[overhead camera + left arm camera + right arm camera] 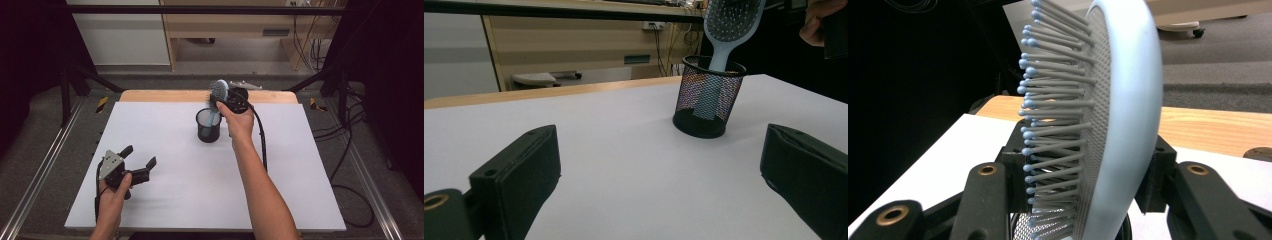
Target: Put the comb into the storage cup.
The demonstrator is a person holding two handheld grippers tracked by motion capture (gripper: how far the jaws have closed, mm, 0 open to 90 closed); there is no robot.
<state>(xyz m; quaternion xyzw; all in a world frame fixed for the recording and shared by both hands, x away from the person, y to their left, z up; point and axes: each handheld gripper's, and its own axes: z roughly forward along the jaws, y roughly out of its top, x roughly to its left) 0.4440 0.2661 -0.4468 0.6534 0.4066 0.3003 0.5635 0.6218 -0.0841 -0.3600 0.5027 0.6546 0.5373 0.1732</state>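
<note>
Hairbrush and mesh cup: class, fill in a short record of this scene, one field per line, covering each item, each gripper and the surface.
Hairbrush: light blue hairbrush, head up, handle down inside the cup
Cup: black mesh cup, upright, toward the far middle of the table
Right gripper: right gripper, jaws closed on the hairbrush head, above the cup
Left gripper: left gripper, jaws apart, holding nothing, at the near left
Surface: white table with a wooden far edge
</note>
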